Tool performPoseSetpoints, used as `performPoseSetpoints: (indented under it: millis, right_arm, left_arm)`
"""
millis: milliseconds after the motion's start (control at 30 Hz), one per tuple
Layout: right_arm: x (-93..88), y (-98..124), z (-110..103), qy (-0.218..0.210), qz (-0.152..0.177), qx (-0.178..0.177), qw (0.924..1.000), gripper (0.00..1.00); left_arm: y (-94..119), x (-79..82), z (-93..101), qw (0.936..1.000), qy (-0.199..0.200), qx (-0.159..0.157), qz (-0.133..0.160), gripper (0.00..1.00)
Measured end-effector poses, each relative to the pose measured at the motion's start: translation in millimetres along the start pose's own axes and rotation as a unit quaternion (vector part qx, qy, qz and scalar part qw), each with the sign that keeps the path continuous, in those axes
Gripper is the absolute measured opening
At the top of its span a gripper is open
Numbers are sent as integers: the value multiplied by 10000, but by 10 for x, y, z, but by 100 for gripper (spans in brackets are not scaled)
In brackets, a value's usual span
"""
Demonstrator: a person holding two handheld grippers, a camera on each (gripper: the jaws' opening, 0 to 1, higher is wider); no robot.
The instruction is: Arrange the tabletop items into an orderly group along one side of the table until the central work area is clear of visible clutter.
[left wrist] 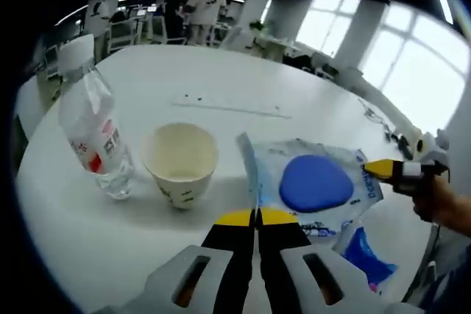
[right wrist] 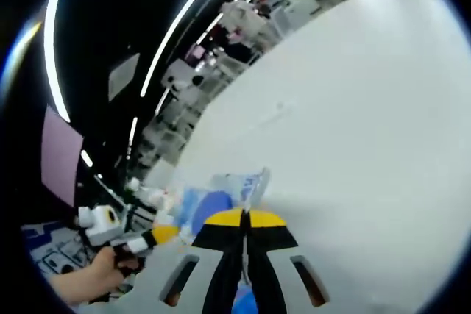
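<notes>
Here both tools pinch blue packet (left wrist: 316,185) edges: left tool (left wrist: 257,217), right tool (right wrist: 243,218); open table (left wrist: 221,79) beyond.

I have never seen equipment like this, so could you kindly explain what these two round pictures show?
A person holds a hand-held gripper in each hand; a fisheye camera rides on each, looking along its yellow-tipped fingers. In the left gripper view, the left gripper is shut on the edge of a clear plastic bag with a blue object inside. On the white table also stand a paper cup and a water bottle. The right gripper enters from the right, by the bag's far edge. The right gripper view looks along that gripper's closed fingers.
</notes>
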State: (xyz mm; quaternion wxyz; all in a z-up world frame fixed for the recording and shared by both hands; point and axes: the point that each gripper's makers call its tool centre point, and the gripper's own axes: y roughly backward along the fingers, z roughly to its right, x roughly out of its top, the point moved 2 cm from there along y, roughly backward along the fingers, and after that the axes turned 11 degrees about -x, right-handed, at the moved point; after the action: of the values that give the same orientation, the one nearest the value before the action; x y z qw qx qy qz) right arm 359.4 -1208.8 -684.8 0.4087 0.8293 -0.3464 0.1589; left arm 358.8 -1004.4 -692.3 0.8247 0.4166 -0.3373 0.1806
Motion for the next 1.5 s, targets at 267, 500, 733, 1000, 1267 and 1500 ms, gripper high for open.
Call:
performPoseSetpoints:
  millis: [267, 500, 733, 1000, 1267, 1500]
  right_arm:
    - [-28, -121, 8, 103, -125, -55, 9999, 0]
    - [-30, -238, 18, 257, -202, -89, 9994, 0]
    - [-52, -294, 24, 447, -245, -120, 9986, 0]
    - [-42, -335, 81, 502, -222, -190, 9983, 0]
    - [-80, -394, 116, 600, -258, -215, 9976, 0]
    - [-77, -443, 121, 656, -225, -182, 9974, 0]
  left_arm:
    - [-24, -73, -97, 9999, 95, 66, -65, 0]
    - [-53, -46, -183, 9999, 121, 87, -68, 0]
    - [-69, -66, -223, 9997, 175, 119, -93, 0]
    - [-146, -80, -245, 9995, 293, 129, -75, 0]
    - [-197, -121, -269, 9994, 200, 245, -158, 0]
    - [-225, -150, -305, 9991, 209, 315, -186, 0]
